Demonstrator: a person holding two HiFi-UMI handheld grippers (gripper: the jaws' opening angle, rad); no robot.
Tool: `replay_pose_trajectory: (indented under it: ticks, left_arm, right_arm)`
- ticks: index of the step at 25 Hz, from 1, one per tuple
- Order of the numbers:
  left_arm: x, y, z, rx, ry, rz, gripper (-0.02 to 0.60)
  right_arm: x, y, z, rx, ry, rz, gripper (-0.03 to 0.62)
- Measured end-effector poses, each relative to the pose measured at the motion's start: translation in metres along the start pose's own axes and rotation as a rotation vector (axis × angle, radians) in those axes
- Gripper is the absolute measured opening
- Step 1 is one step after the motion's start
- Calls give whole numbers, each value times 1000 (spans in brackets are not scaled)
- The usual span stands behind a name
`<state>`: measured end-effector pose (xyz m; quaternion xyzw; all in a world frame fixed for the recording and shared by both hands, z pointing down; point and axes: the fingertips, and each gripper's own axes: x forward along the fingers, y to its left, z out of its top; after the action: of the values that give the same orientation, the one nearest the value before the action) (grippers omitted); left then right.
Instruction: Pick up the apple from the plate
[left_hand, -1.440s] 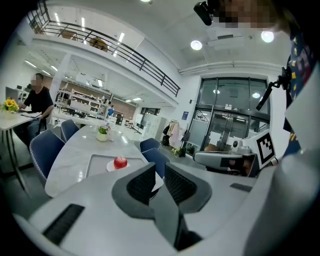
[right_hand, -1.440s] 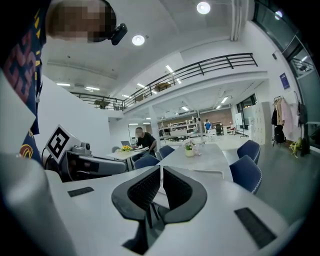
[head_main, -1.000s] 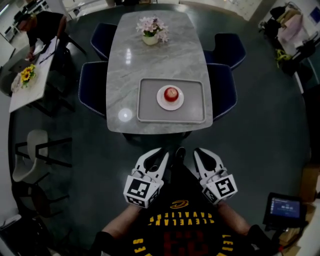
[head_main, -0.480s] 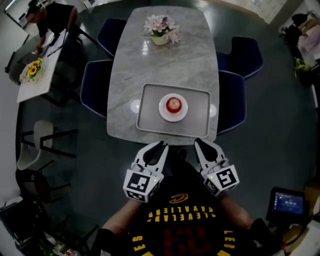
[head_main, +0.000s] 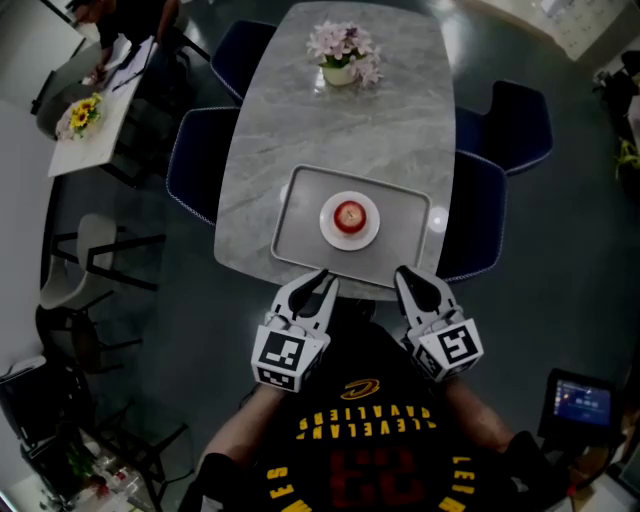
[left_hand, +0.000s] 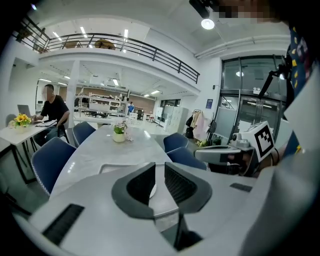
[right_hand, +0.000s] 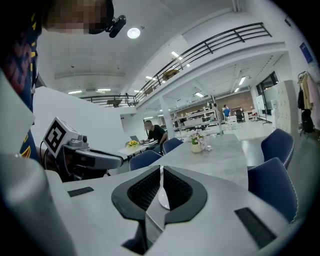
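Note:
A red apple (head_main: 349, 214) sits on a small white plate (head_main: 328, 226) in the middle of a grey tray (head_main: 300, 228) near the marble table's near edge. My left gripper (head_main: 322, 278) and right gripper (head_main: 405, 274) are held side by side just short of the tray's near rim, both pointing at the table. Each has its jaws together with only a thin slit and nothing between them. In the left gripper view (left_hand: 160, 171) and the right gripper view (right_hand: 161, 175) only a sliver of the plate shows through the slit; the apple is hidden.
A flower pot (head_main: 342, 52) stands at the far end of the table (head_main: 340, 130). Dark blue chairs (head_main: 200, 160) (head_main: 482, 215) flank both sides. A person sits at a white side table (head_main: 95, 120) at the far left. A small screen (head_main: 583, 402) glows at the lower right.
The table and tray have come closer in the head view. Both grippers have advanced from well short of the table to its near edge, still side by side and empty.

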<state>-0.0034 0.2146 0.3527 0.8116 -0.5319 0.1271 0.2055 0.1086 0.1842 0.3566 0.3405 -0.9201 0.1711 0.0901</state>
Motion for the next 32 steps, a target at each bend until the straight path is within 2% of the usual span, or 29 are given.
replay_pose_trajectory:
  ticks: [5,10,17,20,22,24,28,32]
  left_arm:
    - [14,16,-7,-10,31,28,58]
    - [22,38,-8,5,68,18,58]
    - [64,82,-21,75,180,-63,58]
    - [79,105,-29,73,234,-93,58]
    - [87,119,-36,54,269,-116,60]
    - [93,132,-44,17,303,-145,92]
    - [107,149,-53,-59,346,-210,98]
    - [119,150,-62,-159,413,-283,98]
  right_arm:
    - [9,-16,-17,36,27,-8,8]
    - [23,-23,-17,65,68,-44,8]
    - [60,-44,-27,100,149,-148,8]
    - [80,-53,-36,117,191,-199,9]
    - [89,-58,-42,142,219,-239,9]
    - [96,-63,-49,171,241,-278,54]
    - [102,-68,-60,191,284,-341,54]
    - [105,-71,-73,226,319,-362,54]
